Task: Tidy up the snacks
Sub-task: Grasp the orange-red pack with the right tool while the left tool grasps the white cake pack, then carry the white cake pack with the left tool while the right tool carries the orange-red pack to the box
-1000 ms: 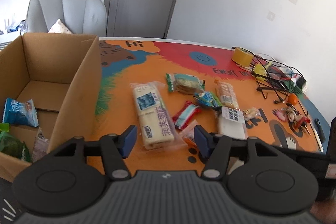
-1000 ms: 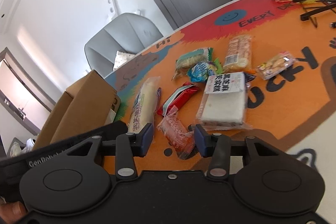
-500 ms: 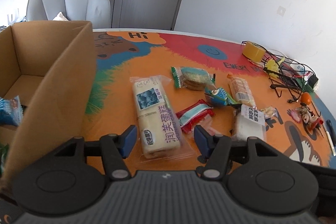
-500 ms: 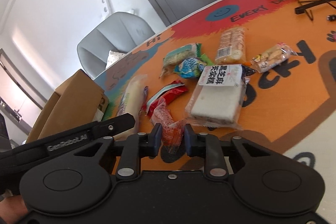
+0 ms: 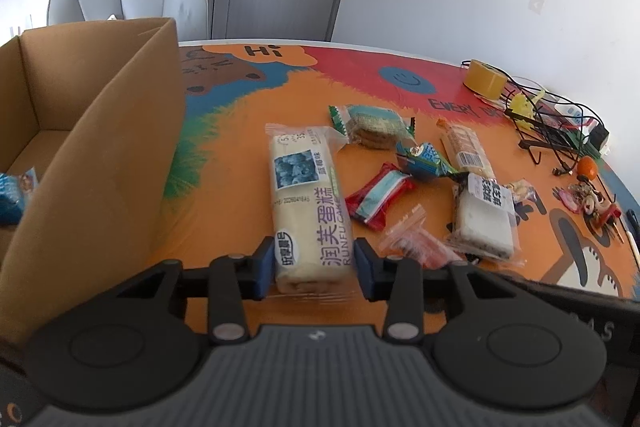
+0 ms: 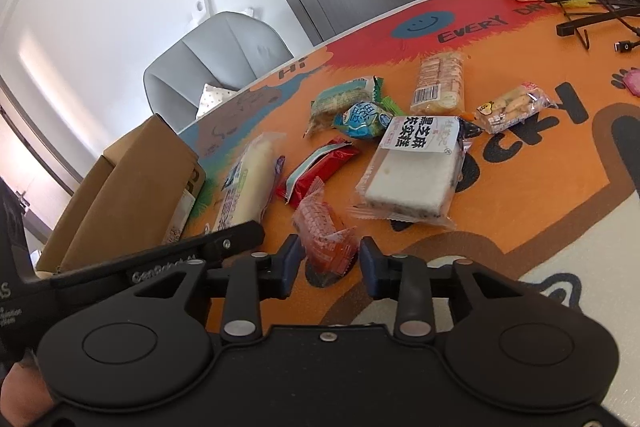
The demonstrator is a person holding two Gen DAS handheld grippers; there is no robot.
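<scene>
As seen from the left wrist, the left gripper [image 5: 315, 267] brackets the near end of the long cake packet [image 5: 307, 205], its blue pads touching or nearly touching the wrapper on both sides; whether it is clamped cannot be told. The packet lies flat on the table mat [image 5: 232, 163], just beside the cardboard box [image 5: 96, 163]. It looks soft and light in slick film, so an end grip may let it sag; a hold nearer the middle seems safer.

From the right wrist, the right gripper [image 6: 327, 263] stands open astride the small orange-red sachet [image 6: 325, 231], fingers clear of it. The sachet appears crinkly, light and crushable, best pinched across its body.
</scene>
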